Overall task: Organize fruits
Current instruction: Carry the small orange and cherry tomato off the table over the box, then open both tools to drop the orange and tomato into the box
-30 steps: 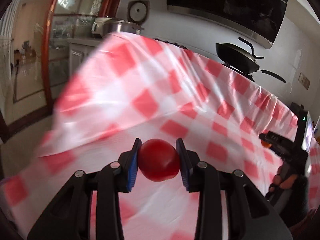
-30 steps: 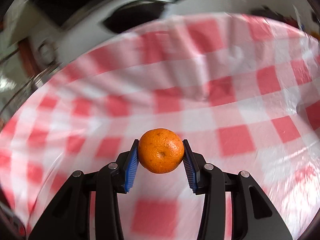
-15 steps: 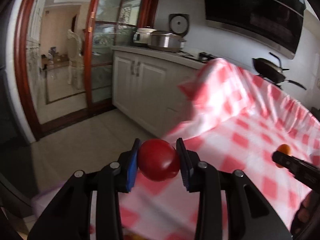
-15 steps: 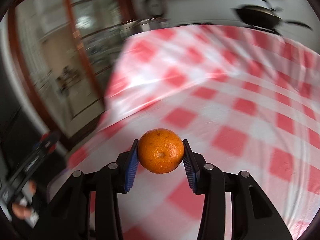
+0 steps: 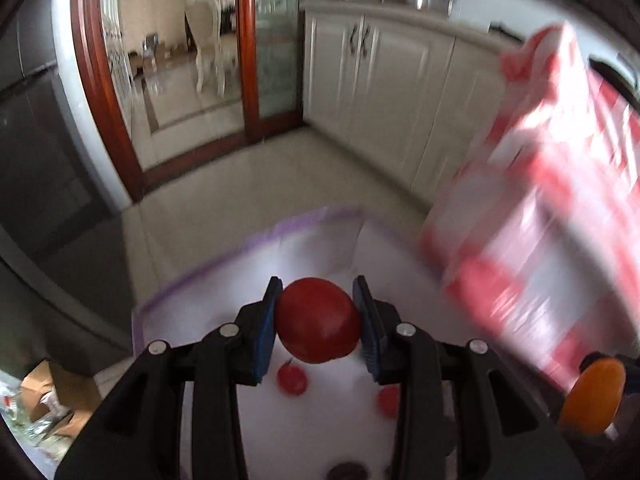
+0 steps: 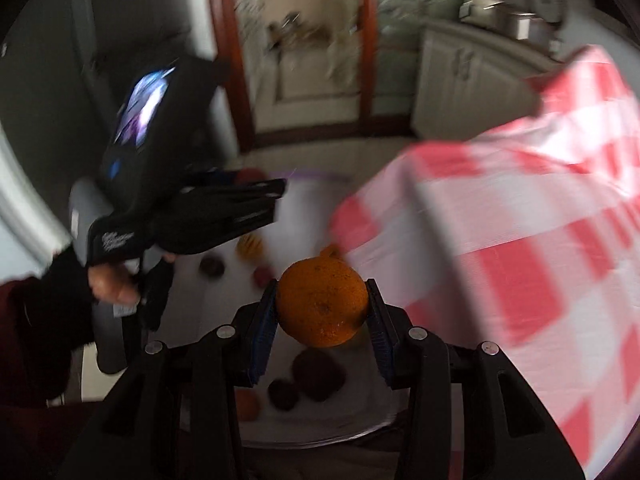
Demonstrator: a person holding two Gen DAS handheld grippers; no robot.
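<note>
several fruits already lie in the white bin (image 5: 256, 248); above it, left tool (image 5: 318, 320) pinches a tomato (image 5: 318, 320), right tool (image 6: 322, 306) an orange (image 6: 322, 306), both unreleased.

Left gripper (image 5: 318, 320): matt black plastic body, blue ribbed pads (image 5: 266, 324), bright metal screw heads. Right gripper (image 6: 322, 308) looked the same build. Tomato (image 5: 318, 320) was smooth and glossy, red skin with a soft sheen. Orange (image 6: 322, 306) was matt, pitted peel with dark specks. Tablecloth (image 6: 520, 220) read as thin, slightly shiny red-and-white checked plastic sheeting, creased. Bin (image 5: 224, 268) was pale translucent plastic with a purple-tinted rim, smooth. Door frame (image 5: 100, 92) was glossy varnished reddish wood around glass panes. Cabinets (image 5: 380, 80) were satin white painted panels with metal handles. Floor (image 5: 224, 188) was polished pale tile. Cardboard box (image 5: 52, 396) was matt brown.
</note>
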